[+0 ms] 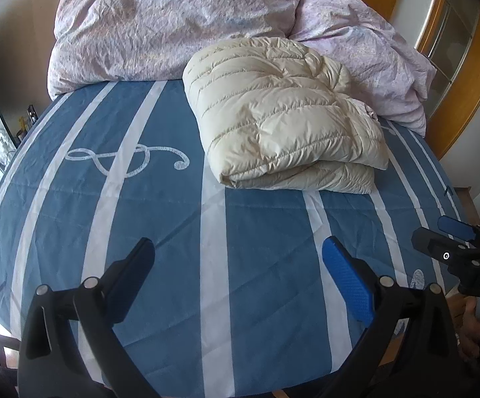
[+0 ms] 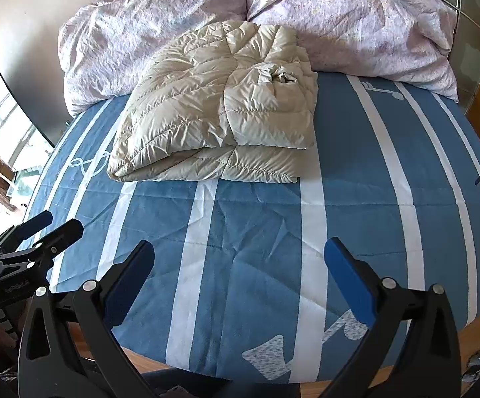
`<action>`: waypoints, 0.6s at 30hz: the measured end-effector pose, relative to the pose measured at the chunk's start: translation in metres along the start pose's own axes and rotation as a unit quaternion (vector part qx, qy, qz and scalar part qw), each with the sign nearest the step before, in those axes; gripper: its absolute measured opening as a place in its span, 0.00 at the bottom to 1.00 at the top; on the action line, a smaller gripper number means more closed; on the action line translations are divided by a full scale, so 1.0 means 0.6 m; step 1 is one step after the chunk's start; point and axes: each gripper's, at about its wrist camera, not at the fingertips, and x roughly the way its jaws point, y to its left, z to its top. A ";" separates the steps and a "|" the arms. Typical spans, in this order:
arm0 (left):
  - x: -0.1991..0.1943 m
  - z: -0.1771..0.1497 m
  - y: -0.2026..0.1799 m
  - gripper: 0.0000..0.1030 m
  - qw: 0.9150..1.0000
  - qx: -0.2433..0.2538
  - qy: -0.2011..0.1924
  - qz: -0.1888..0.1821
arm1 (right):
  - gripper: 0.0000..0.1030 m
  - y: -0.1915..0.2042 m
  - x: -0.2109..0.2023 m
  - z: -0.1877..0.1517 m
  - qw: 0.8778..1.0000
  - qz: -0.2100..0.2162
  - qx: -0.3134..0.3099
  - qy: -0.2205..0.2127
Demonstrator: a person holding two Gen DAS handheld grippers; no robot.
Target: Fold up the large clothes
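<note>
A cream quilted down jacket (image 1: 283, 122) lies folded into a thick rectangle on the blue striped bed sheet (image 1: 160, 205), towards the far side of the bed. It also shows in the right wrist view (image 2: 213, 116), with a sleeve folded on top. My left gripper (image 1: 238, 255) is open and empty, hovering over the sheet well short of the jacket. My right gripper (image 2: 238, 258) is open and empty too, over the near part of the sheet (image 2: 256, 232). Each gripper shows at the edge of the other's view: the right one (image 1: 452, 232), the left one (image 2: 47, 225).
A crumpled pale purple duvet and pillows (image 1: 173, 20) are piled behind the jacket at the head of the bed (image 2: 339, 16). A wooden-framed wardrobe (image 1: 455, 43) stands at the right. The wooden bed frame edge (image 2: 389, 374) runs below my right gripper.
</note>
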 end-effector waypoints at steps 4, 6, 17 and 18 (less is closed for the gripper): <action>0.002 -0.002 0.000 0.98 1.000 -0.007 0.001 -0.005 | 0.99 -0.005 -0.002 -0.003 1.000 0.003 0.009 -0.003; 0.002 -0.003 0.000 0.98 1.000 -0.008 0.000 -0.007 | 0.99 -0.007 -0.002 -0.003 1.000 0.006 0.013 -0.004; -0.001 -0.004 -0.001 0.98 0.999 -0.017 -0.006 -0.029 | 0.99 -0.014 0.000 -0.004 1.000 0.015 0.026 -0.002; -0.001 -0.004 -0.001 0.98 0.999 -0.018 -0.006 -0.031 | 0.99 -0.014 0.001 -0.005 1.000 0.015 0.025 -0.002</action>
